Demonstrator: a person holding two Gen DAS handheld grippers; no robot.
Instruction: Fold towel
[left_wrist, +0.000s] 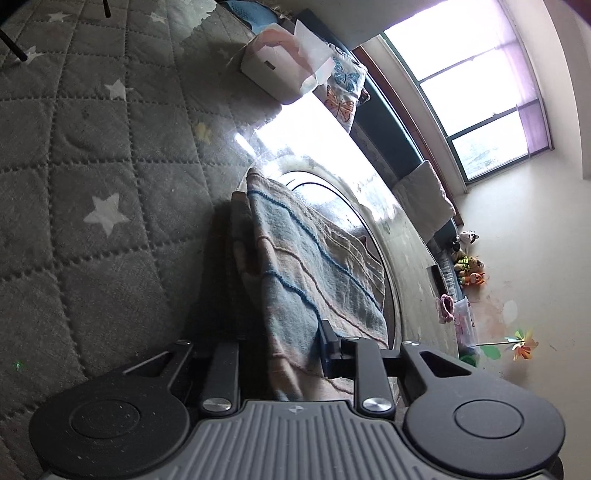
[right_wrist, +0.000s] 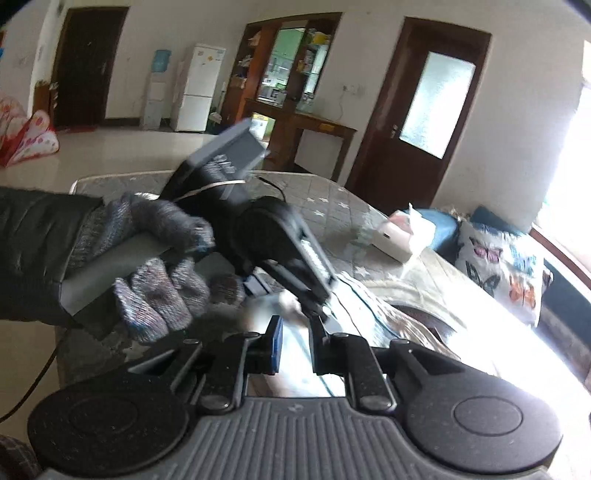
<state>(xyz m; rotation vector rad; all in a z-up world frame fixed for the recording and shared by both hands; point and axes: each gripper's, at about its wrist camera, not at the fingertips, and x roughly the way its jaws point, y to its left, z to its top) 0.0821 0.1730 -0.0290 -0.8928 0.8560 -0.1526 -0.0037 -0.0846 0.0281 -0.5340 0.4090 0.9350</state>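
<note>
We see the blue-and-pink striped woven towel lifted off the grey star-quilted mat, soft, light and limp, so corners are the best hold. Our left tool clamps its edge; our right tool pinches it too, beside the gloved hand.

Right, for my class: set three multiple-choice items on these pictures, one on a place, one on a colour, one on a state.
1. Where does the tissue box sit? A on the quilt; B on a chair; C in a sink.
2. What colour are the quilt's stars? A red; B white; C black.
3. The left claw is: A open and empty; B shut on a cup; C shut on the towel.
Answers: A, the box rests on the grey quilt; B, white stars dot it; C, the striped towel runs between its fingers.
</note>
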